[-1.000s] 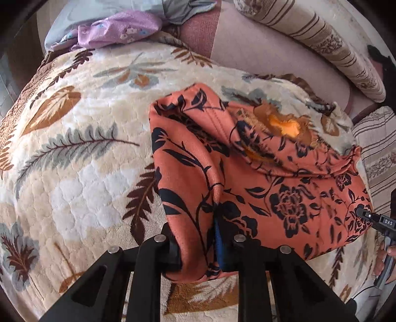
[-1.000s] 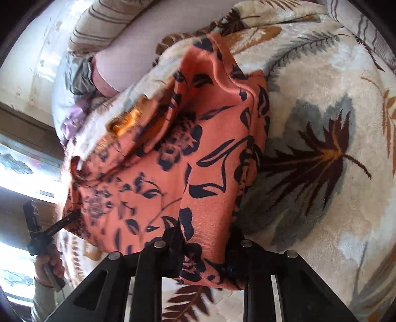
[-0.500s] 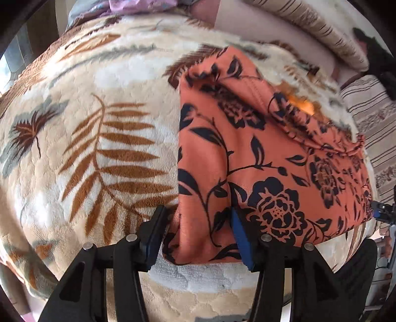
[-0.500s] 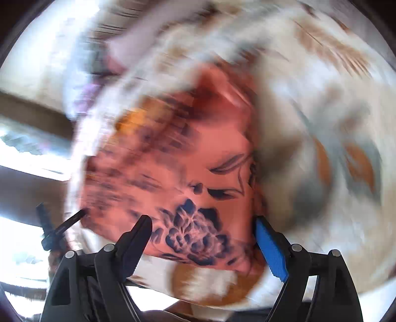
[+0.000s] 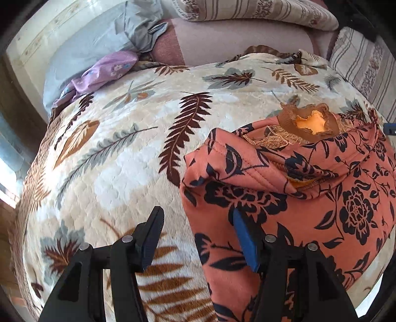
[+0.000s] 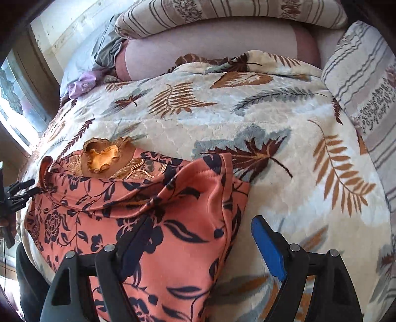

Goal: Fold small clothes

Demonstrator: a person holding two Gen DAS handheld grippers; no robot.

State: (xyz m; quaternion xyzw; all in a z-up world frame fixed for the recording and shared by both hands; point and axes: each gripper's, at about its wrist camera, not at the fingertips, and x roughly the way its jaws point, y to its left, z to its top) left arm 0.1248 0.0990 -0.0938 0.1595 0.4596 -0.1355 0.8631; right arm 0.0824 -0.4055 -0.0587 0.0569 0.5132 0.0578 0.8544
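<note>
Both the left gripper (image 5: 198, 237) and right gripper (image 6: 200, 245) have let go and hang open over the orange garment (image 5: 309, 198), now lying folded at lower right, so this fold looks finished.

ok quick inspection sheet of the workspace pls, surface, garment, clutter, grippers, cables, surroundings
surface: leaf-print blanket covering the bed.
job's things: orange floral garment lying partly folded, brown collar showing at its far end.
clutter: purple cloth and grey cloth at the far edge.
grippers: left gripper open, empty; right gripper open, empty.
cables: nothing seen.
surroundings: striped pillows, window at left.
</note>
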